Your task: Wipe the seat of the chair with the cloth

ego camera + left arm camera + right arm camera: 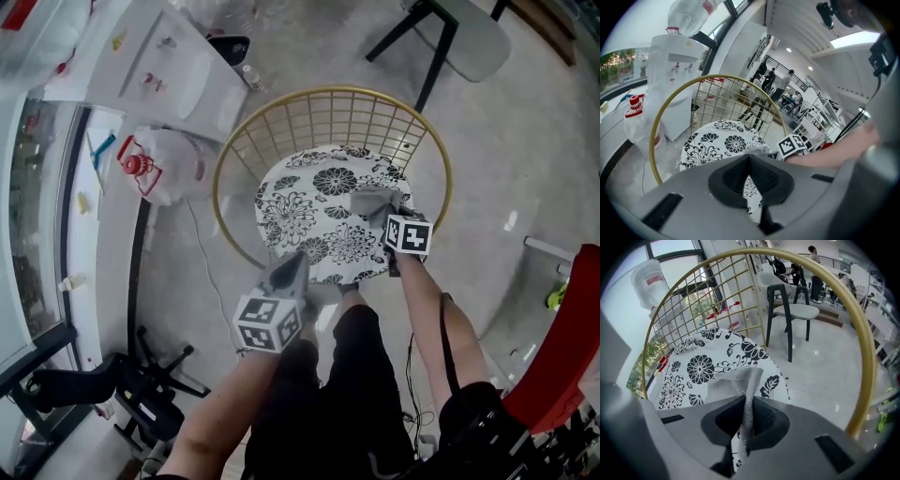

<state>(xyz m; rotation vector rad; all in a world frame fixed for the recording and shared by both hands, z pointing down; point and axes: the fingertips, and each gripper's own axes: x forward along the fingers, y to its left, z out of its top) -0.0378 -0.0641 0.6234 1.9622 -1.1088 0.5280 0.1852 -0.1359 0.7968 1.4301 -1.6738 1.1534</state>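
Right gripper (745,404) clamps the cloth (737,380); press the cloth ahead of the jaws flat onto the seat (689,369). Left gripper (749,159) is clenched, empty.

Seat (300,206): white, black floral print. Wire back (330,91) behind seat: gold. Cloth (370,200) on seat: grey, possibly finely meshed.

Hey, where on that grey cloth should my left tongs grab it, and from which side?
Probably take the grey mesh cloth at its loose bunched end lying on the black-and-white floral chair seat, coming in from the shut, empty left tongs' own side. The right tongs already pinch its near edge, so only that far fold is free.
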